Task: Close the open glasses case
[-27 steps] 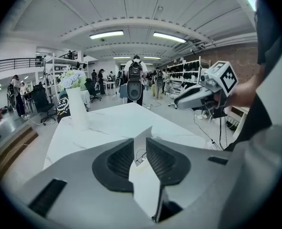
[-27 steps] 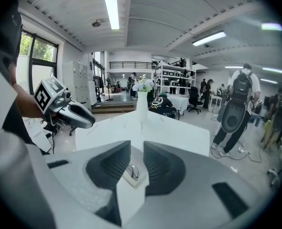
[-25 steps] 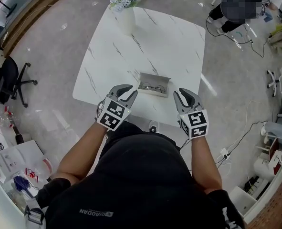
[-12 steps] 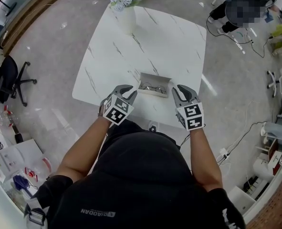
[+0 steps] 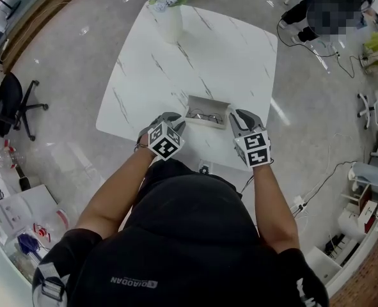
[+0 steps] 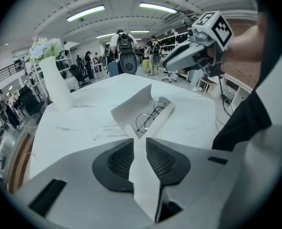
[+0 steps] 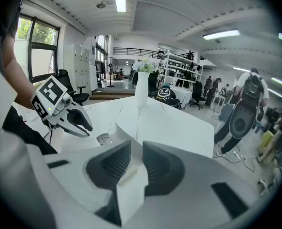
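Note:
The open white glasses case (image 5: 207, 112) lies near the front edge of the white marble table (image 5: 227, 50), with wire-rimmed glasses (image 6: 152, 112) inside it. My left gripper (image 5: 176, 121) is at the case's left end and my right gripper (image 5: 235, 115) at its right end. In the left gripper view a white strip of the case's near flap (image 6: 140, 175) stands pinched between the jaws of the left gripper (image 6: 135, 142). The right gripper (image 7: 131, 149) likewise holds a white piece of the flap (image 7: 130, 190). Each gripper also shows in the other's view.
A white vase of flowers (image 5: 168, 18) stands at the table's far left corner. An office chair (image 5: 13, 104) is on the floor to the left. A person (image 5: 316, 15) and cables are beyond the far right corner. My body is close against the front edge.
Both grippers moved forward and inward to the case's ends, and their jaws have drawn together on its near flap. The case itself has not shifted.

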Demonstrator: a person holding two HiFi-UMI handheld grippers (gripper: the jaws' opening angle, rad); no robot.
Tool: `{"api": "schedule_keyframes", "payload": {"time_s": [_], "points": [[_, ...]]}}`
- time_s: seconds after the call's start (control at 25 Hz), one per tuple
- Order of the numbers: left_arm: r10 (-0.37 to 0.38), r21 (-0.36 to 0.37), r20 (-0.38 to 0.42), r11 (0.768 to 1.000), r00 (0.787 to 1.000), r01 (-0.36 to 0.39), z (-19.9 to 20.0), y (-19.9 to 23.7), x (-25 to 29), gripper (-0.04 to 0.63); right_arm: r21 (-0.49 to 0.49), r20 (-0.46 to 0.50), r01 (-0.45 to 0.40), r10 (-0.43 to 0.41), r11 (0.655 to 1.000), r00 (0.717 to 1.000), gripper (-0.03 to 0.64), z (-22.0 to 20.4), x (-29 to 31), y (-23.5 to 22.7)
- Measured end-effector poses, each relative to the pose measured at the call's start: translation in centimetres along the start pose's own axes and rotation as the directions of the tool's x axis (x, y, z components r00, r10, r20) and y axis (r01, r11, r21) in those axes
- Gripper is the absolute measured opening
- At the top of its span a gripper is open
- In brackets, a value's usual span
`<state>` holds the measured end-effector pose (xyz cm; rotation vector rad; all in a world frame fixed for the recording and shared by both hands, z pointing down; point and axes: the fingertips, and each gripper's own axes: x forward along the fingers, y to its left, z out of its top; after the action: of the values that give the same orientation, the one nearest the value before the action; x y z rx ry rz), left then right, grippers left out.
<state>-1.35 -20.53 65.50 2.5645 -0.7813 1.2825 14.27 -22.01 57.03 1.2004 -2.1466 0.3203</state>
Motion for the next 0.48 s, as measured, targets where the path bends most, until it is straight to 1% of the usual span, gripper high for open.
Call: {"api": "schedule_keyframes", "payload": {"time_s": [0.16, 0.32, 0.48], "points": [[-0.009, 0.004, -0.024, 1.0, 1.0, 0.009, -0.4, 0.0, 0.9, 0.084, 0.017, -0.015, 0.006, -0.006, 1.0, 1.0, 0.071, -0.4, 0.8, -0.6], [-0.013, 0.005, -0.046, 1.0, 0.999, 0.013, -1.0, -0.1, 1.8, 0.084, 0.013, -0.028, 0.008, -0.008, 1.0, 1.0, 0.071, -1.1, 1.6, -0.8], [-0.018, 0.013, -0.052, 1.0, 0.998, 0.019, -1.0, -0.1, 2.2, 0.084, 0.008, -0.05, 0.013, -0.012, 1.0, 0.999, 0.071, -1.6, 2.1, -1.1]]}}
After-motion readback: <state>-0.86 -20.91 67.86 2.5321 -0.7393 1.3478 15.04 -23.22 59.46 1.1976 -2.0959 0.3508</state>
